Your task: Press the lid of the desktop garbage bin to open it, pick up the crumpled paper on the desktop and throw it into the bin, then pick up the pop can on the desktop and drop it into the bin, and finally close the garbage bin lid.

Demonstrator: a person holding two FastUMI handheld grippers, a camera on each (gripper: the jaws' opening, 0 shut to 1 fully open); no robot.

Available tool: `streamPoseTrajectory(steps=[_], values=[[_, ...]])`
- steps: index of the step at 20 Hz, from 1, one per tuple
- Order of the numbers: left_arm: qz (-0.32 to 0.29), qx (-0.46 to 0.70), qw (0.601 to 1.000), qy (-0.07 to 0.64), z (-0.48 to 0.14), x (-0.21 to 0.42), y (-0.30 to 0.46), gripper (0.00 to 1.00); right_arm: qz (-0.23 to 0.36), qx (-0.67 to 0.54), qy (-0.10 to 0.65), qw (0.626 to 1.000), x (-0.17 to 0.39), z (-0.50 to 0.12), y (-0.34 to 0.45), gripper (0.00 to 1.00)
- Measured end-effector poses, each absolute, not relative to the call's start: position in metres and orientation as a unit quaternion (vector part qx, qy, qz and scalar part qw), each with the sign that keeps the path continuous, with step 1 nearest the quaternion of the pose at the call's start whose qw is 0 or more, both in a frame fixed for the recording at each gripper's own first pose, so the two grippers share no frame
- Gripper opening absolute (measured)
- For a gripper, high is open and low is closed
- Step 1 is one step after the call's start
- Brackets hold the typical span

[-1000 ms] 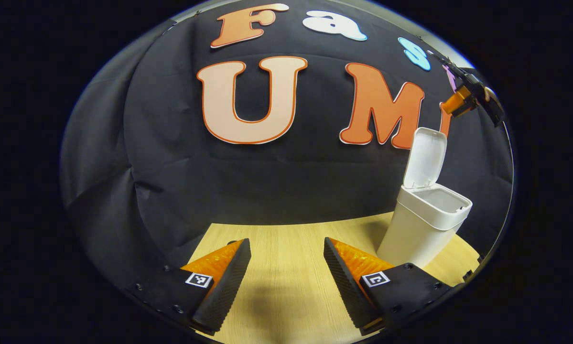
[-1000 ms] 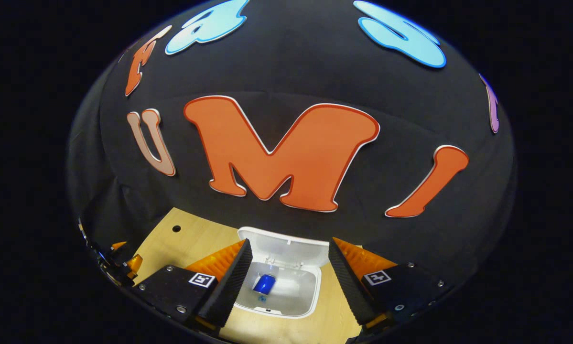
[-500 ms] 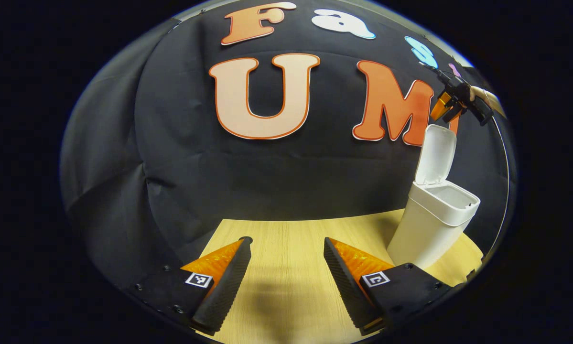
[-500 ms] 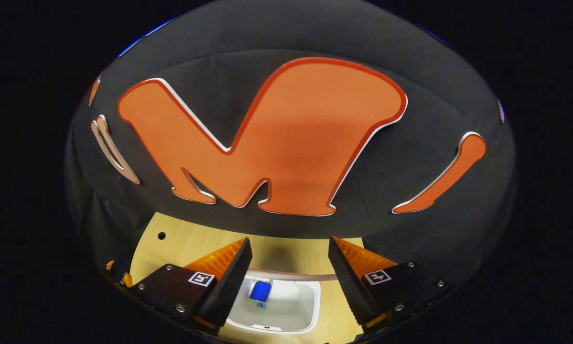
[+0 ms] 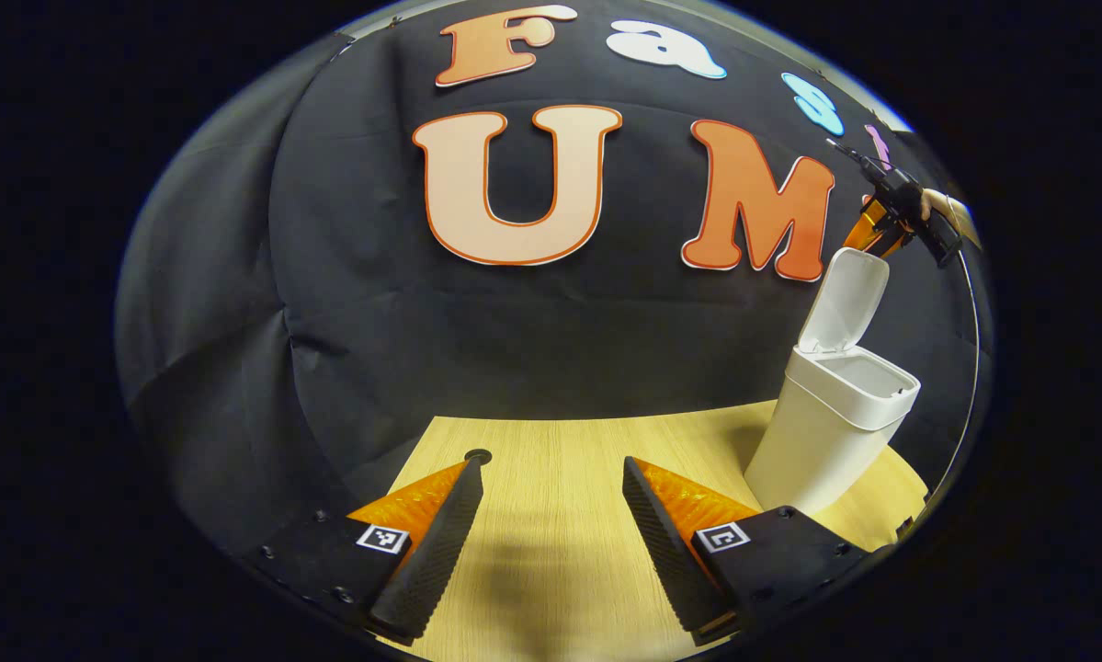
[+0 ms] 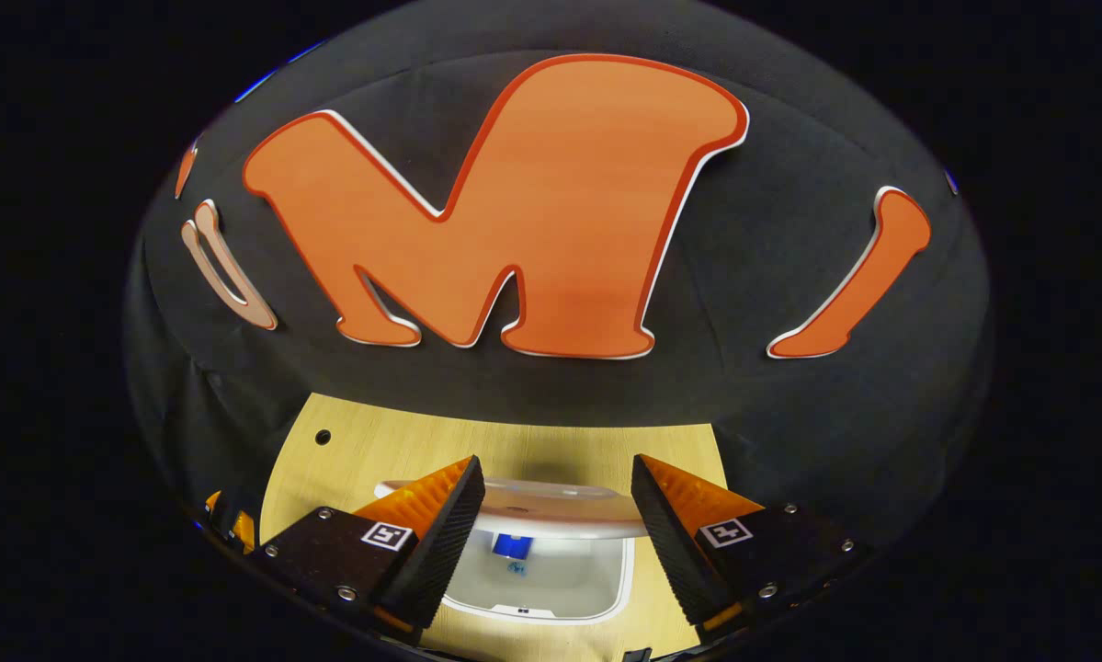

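Bin (image 5: 831, 423) stands at the right of the left gripper view, on the desk (image 5: 560, 515), with its lid (image 5: 843, 302) raised and tilted forward over the opening.

Left gripper (image 5: 551, 473): jaws released, spread wide with nothing between them, low in the frame above bare desk. A small round hole (image 5: 478, 455) in the desk lies just beyond the left fingertip. The bin is to the right of the fingers, apart from them.

Right gripper (image 6: 555, 469): jaws released, holding nothing, low in the right gripper view directly above the bin (image 6: 537, 588). The lid (image 6: 551, 506) appears edge-on between the fingers; whether a finger touches it cannot be told. Below the lid, the can (image 6: 512, 544) lies inside the bin, partly hidden.

In the left gripper view, the right gripper (image 5: 886, 225) sits at the upper right, just above the top edge of the lid, held by a hand (image 5: 950, 213).
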State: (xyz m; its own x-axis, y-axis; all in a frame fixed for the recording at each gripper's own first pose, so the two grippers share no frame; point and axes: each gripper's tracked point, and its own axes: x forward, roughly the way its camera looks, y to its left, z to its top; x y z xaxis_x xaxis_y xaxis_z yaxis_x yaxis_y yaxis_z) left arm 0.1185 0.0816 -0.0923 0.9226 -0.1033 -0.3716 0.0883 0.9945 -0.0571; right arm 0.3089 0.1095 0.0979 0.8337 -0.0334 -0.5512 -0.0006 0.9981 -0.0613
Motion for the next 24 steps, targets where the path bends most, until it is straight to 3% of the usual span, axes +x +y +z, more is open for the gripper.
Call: streamPoseTrajectory(steps=[10,20,24], values=[[-0.068,-0.021,0.981,0.178,-0.080,0.098,0.081,0.98,0.000,-0.045,0.333,0.942,0.241,0.007,0.124,0.98],[-0.086,-0.008,0.980,0.177,-0.079,0.095,0.073,0.98,-0.011,-0.023,0.365,0.931,0.215,-0.066,0.127,0.98],[-0.086,-0.015,0.978,0.188,-0.089,0.096,0.073,0.98,-0.005,-0.033,0.358,0.933,0.213,-0.068,0.128,0.98]])
